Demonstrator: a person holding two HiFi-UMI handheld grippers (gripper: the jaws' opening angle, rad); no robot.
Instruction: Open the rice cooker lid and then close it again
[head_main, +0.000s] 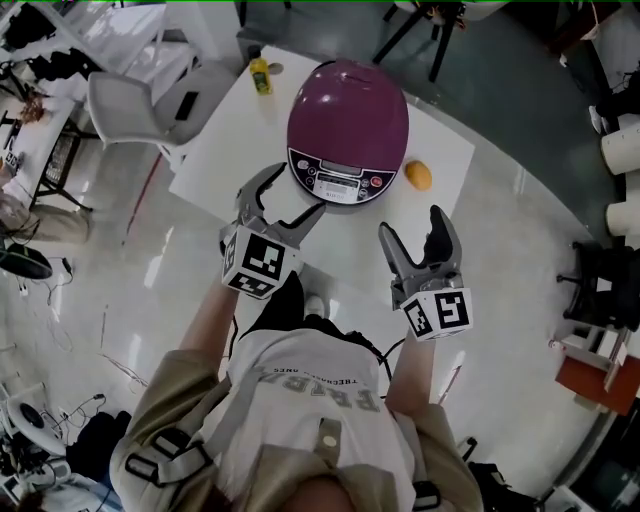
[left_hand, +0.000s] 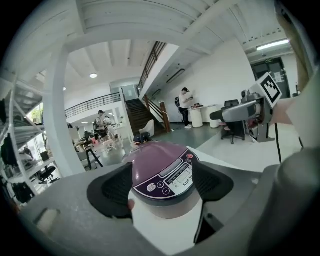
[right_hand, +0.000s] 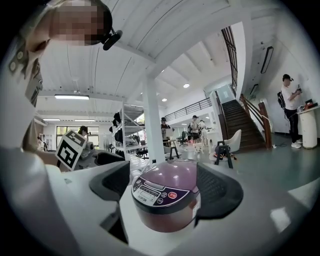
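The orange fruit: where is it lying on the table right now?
In the head view the fruit lies on the white table, close beside the rice cooker on its right, level with the control panel.

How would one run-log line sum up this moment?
rice cooker: lid closed | left gripper: open, empty, by cooker's front | right gripper: open, empty, short of cooker
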